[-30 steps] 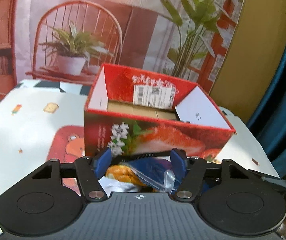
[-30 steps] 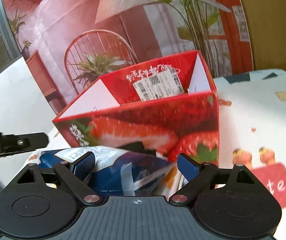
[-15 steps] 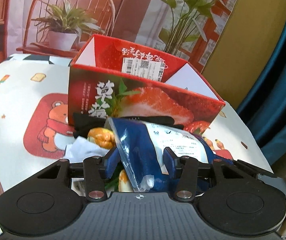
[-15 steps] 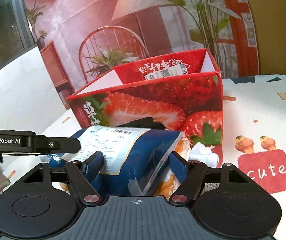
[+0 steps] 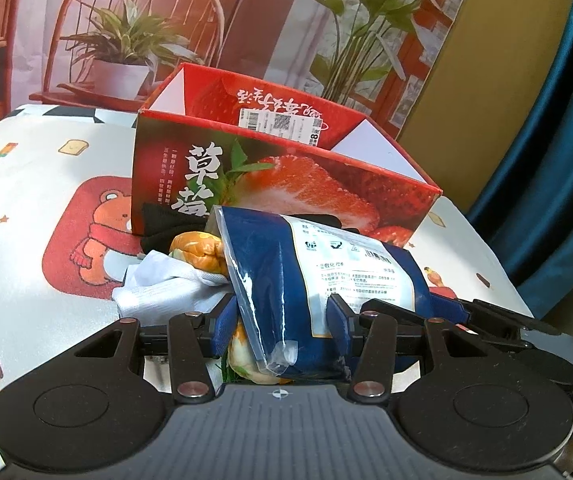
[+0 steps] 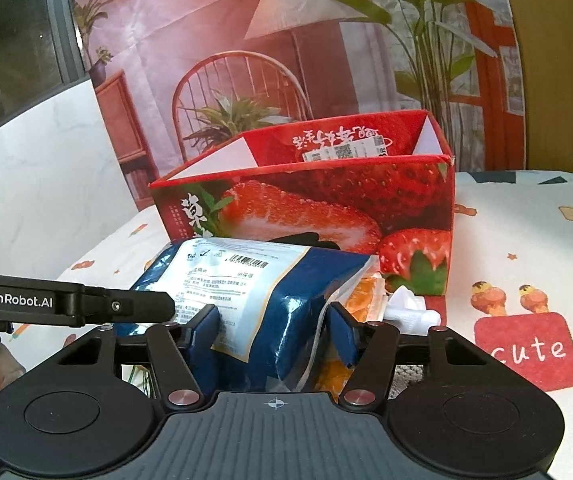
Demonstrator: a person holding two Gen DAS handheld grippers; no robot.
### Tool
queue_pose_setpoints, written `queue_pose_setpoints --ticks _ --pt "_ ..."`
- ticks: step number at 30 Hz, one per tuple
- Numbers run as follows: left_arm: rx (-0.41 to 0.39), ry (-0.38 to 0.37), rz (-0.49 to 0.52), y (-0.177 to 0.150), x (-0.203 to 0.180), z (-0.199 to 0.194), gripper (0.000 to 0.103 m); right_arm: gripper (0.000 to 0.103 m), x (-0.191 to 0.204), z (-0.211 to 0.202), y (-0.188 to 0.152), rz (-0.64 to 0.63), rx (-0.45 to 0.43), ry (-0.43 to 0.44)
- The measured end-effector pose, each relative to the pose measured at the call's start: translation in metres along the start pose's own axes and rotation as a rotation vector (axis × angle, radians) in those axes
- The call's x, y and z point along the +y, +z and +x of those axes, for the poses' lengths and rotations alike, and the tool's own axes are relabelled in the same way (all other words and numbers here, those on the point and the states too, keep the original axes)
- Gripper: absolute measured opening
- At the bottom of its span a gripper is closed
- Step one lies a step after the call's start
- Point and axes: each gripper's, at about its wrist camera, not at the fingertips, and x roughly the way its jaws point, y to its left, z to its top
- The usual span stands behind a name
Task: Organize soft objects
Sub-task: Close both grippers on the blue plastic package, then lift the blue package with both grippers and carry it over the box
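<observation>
A blue plastic bag (image 5: pixel 310 280) with a white label is held between both grippers, in front of the red strawberry box (image 5: pixel 278 184). My left gripper (image 5: pixel 282 320) is shut on one end of the bag. My right gripper (image 6: pixel 272 330) is shut on the other end of the bag (image 6: pixel 254 292). Under and beside the bag lie an orange plush item (image 5: pixel 198 250), a white cloth (image 5: pixel 162 288) and a black cloth (image 5: pixel 166 224). The box (image 6: pixel 326 208) is open at the top.
The table has a white cloth printed with a bear (image 5: pixel 98 240) and a red "cute" patch (image 6: pixel 526 352). A printed backdrop stands behind the box. A blue curtain (image 5: pixel 558 160) hangs at the right. The left gripper's arm (image 6: pixel 66 304) crosses the right wrist view.
Both grippers have closed on the blue bag and pulled back and up with it, away from the box. The soft items under it now show.
</observation>
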Motion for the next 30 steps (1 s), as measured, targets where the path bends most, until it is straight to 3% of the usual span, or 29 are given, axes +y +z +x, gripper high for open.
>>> queue_pose_setpoints --ticks 15,18,30 --pt "0.001 0.009 0.004 -0.004 -0.002 -0.004 0.045 0.054 -0.001 0.000 0.001 0.058 0.055 0.014" --pt "-0.020 -0.005 0.009 -0.003 -0.004 -0.013 0.040 0.050 0.000 -0.006 0.004 0.056 0.038 0.034" --pt "-0.139 -0.040 0.039 0.008 -0.012 -0.045 0.039 0.045 0.014 -0.034 0.028 -0.025 -0.077 0.072"
